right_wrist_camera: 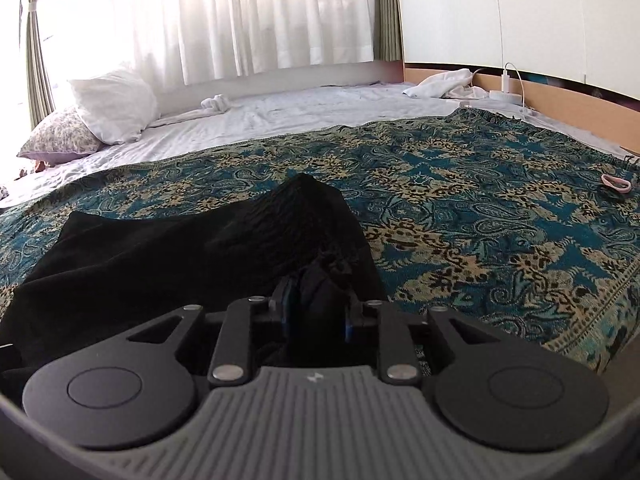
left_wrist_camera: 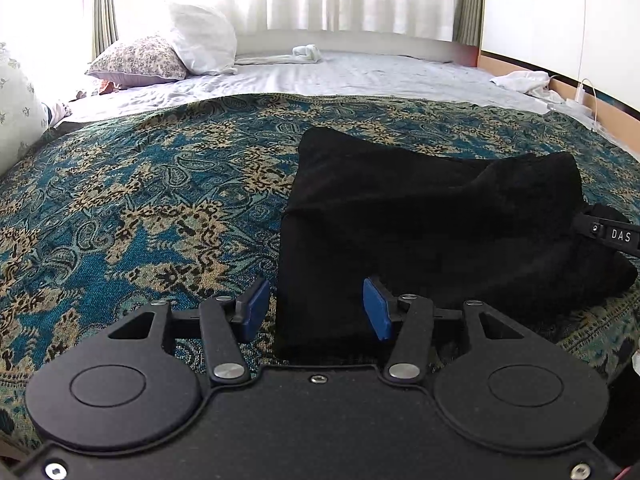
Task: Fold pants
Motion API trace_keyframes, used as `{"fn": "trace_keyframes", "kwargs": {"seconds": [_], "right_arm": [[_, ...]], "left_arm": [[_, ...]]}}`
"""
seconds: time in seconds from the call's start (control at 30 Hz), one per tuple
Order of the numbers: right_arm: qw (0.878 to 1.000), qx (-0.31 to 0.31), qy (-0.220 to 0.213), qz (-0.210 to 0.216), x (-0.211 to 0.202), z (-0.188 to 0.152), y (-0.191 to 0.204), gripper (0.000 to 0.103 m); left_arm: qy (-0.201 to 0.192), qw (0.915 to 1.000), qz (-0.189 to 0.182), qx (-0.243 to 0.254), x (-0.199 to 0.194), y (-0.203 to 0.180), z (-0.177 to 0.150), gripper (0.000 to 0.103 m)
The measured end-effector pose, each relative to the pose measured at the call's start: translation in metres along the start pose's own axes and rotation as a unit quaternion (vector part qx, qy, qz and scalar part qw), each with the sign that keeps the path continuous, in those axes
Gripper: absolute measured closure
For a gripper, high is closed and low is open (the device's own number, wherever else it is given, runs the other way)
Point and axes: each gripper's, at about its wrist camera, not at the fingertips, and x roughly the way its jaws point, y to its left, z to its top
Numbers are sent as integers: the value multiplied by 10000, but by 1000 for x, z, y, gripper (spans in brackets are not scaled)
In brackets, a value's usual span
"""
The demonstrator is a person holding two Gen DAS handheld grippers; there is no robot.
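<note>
The black pants [left_wrist_camera: 420, 220] lie folded into a thick bundle on the patterned blue and tan bedspread [left_wrist_camera: 140, 200]. My left gripper [left_wrist_camera: 316, 308] is open, its blue pads on either side of the bundle's near left corner, not closed on it. My right gripper [right_wrist_camera: 316, 312] is shut on a bunched edge of the pants [right_wrist_camera: 200, 256] at the bundle's near right side. The right gripper also shows at the right edge of the left wrist view [left_wrist_camera: 612, 234], against the cloth.
Two pillows [left_wrist_camera: 168, 52] lie at the far left of the bed on a white sheet [left_wrist_camera: 340, 76]. A rolled white cloth [left_wrist_camera: 306, 53] and a crumpled white cloth [left_wrist_camera: 524, 82] lie at the far edge. A pink band [right_wrist_camera: 616, 183] lies on the bedspread [right_wrist_camera: 480, 208] at right. A charger cable [right_wrist_camera: 510, 80] runs along the wall.
</note>
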Motion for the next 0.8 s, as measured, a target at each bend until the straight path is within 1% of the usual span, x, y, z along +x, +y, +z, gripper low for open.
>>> {"fn": "trace_keyframes", "kwargs": {"seconds": [0.13, 0.3, 0.4, 0.43, 0.47, 0.57, 0.6, 0.63, 0.7, 0.73, 0.77, 0.8], "right_arm": [[10000, 53, 29, 17, -4, 1, -4, 73], [9999, -109, 41, -77, -6, -2, -5, 71], [9997, -157, 69, -148, -7, 0, -5, 64], [9996, -180, 71, -191, -8, 0, -5, 58], [9996, -181, 74, -215, -9, 1, -6, 57], [9996, -213, 63, -188, -9, 1, -9, 57], [9995, -244, 30, -194, -9, 1, -9, 58], [9994, -278, -10, -205, -10, 1, -8, 64], [9989, -384, -40, -280, -9, 2, -5, 64], [9988, -394, 15, -306, -6, 2, -4, 62], [9987, -360, 78, -351, -3, 2, -5, 51], [9987, -314, 109, -383, -2, 2, -7, 46]], "left_arm": [[31, 10000, -36, 12, 0, 0, -1, 53], [67, 9999, -76, 53, -1, 0, -3, 51], [89, 9999, -86, 61, -3, 0, -3, 51], [95, 9999, -95, 65, -3, 1, -4, 51], [99, 9999, -107, 67, -4, 1, -4, 50], [107, 9998, -145, 24, -7, 3, -5, 50], [93, 9998, -153, -2, -10, 4, -4, 50], [64, 9999, -152, -3, -12, 4, -4, 50], [13, 9999, -103, 71, -14, 2, -3, 48], [29, 9999, -82, 107, -13, 2, -3, 48], [69, 9999, -72, 120, -11, 1, -4, 48], [110, 9999, -71, 107, -9, 1, -5, 48]]}}
